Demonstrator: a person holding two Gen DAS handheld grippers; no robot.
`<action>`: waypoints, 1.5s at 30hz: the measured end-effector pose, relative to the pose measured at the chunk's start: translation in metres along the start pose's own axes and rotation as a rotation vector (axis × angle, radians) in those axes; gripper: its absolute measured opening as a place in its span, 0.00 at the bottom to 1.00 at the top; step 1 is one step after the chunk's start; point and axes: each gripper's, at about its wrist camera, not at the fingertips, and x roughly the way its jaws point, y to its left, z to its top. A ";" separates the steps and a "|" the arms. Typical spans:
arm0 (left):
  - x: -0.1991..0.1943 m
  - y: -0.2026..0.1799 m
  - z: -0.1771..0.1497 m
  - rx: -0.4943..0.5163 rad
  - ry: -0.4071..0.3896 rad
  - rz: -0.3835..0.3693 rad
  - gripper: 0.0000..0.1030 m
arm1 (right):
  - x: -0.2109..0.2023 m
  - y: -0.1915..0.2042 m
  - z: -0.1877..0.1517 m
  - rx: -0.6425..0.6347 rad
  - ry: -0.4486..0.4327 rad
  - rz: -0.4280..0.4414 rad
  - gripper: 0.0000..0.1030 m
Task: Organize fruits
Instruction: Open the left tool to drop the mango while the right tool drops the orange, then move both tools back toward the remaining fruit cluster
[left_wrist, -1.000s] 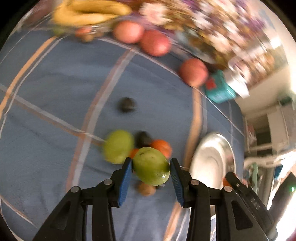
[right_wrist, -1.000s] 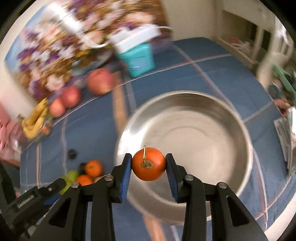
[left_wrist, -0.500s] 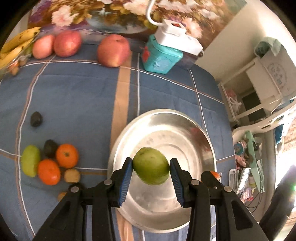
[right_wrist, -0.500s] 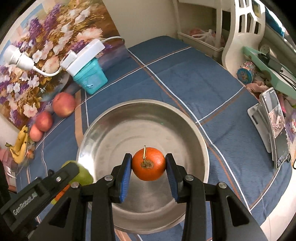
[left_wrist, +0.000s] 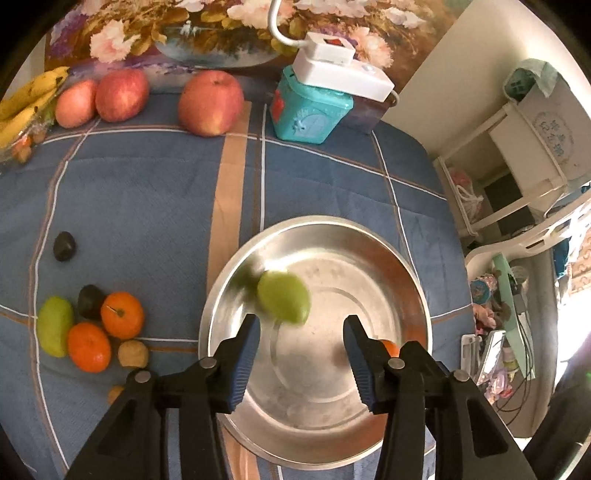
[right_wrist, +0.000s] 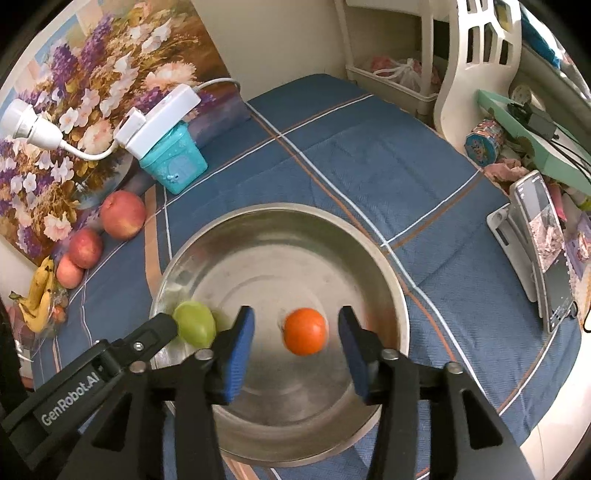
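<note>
Two loose fruits: blurred green fruit (left_wrist: 283, 297), long axis slanted; round orange (right_wrist: 306, 331).

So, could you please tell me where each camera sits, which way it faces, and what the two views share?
Left wrist: sits on the left tool, looking steeply down over the steel bowl; its open blue pads flank a falling green fruit.
Right wrist: sits on the right tool, looking down into the bowl; its open pads flank a released orange, with the left tool at lower left.
Shared: bowl, both fruits, teal box, apples.
</note>
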 end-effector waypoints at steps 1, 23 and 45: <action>-0.002 0.001 0.000 -0.001 -0.001 0.000 0.49 | 0.000 0.000 0.000 0.001 0.000 0.003 0.51; -0.085 0.126 -0.006 -0.116 -0.245 0.499 1.00 | -0.001 0.061 -0.019 -0.168 0.017 0.013 0.94; -0.131 0.171 -0.045 -0.073 -0.328 0.666 1.00 | -0.011 0.136 -0.061 -0.379 -0.030 0.023 0.96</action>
